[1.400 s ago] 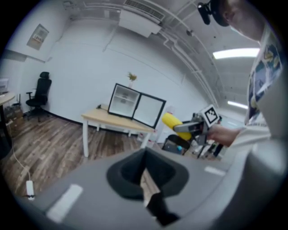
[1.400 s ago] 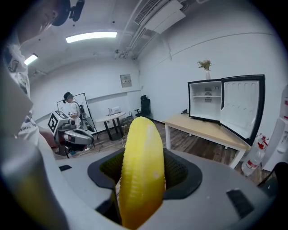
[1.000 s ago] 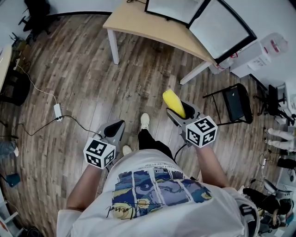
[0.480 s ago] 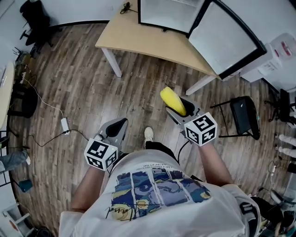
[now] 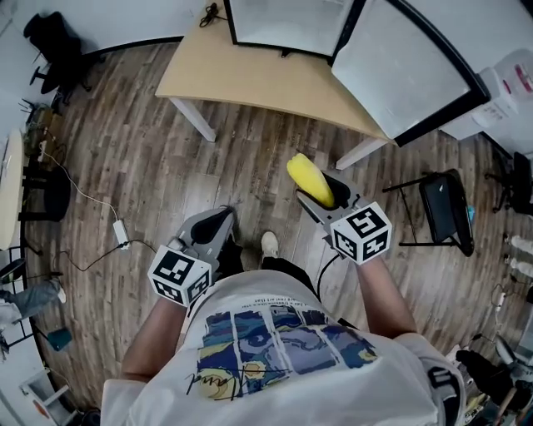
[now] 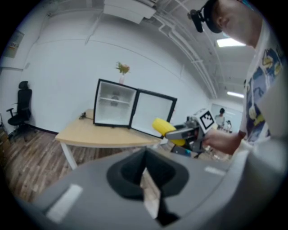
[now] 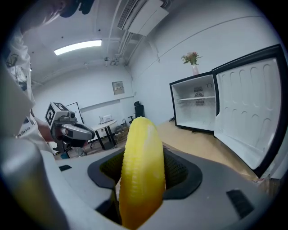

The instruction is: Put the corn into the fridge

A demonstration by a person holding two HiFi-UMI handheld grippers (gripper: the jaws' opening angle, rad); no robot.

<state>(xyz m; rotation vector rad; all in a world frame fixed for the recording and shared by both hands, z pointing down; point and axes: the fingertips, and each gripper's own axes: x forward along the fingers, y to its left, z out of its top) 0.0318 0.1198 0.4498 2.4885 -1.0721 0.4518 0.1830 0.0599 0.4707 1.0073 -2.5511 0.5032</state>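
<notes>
Nearer now stands the open fridge [image 5: 287, 23]; right jaws grip corn [image 5: 310, 180], left jaws closed.

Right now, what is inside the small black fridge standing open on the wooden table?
White walls and one shelf show inside the black fridge; no food visible. Its frame covers the near side.

Light wooden table [image 5: 250, 79], open fridge [image 5: 287, 21] on it, wood floor [image 5: 125, 166]
</notes>
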